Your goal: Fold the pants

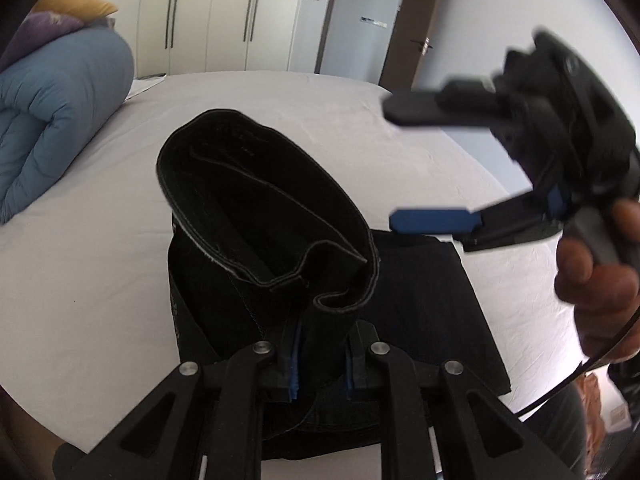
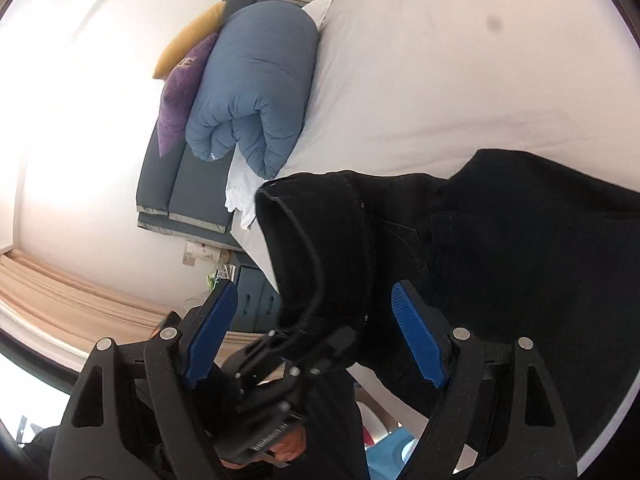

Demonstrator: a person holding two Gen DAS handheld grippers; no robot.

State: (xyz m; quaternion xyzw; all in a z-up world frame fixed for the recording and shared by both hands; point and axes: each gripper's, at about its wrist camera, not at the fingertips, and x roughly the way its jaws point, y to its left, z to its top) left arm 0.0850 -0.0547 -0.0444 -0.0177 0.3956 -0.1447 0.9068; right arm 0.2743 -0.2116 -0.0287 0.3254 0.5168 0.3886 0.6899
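Observation:
Black pants (image 1: 256, 216) lie partly folded on the white bed (image 1: 80, 264). My left gripper (image 1: 322, 364) is shut on a raised flap of the pants and holds it curled above the lower layer (image 1: 424, 300). My right gripper (image 1: 394, 164) shows at the right of the left wrist view, open and empty, held above the pants' right edge. In the right wrist view the right gripper (image 2: 316, 332) is open, tilted sideways, with the pants (image 2: 520, 240) in front of it and the left gripper's body (image 2: 272, 400) below between its fingers.
A rolled blue duvet (image 1: 52, 120) with purple and yellow pillows (image 2: 180, 80) lies at the head of the bed. White wardrobes (image 1: 216, 12) and a door (image 1: 360, 20) stand beyond the bed's far edge. Bare sheet (image 2: 440, 60) surrounds the pants.

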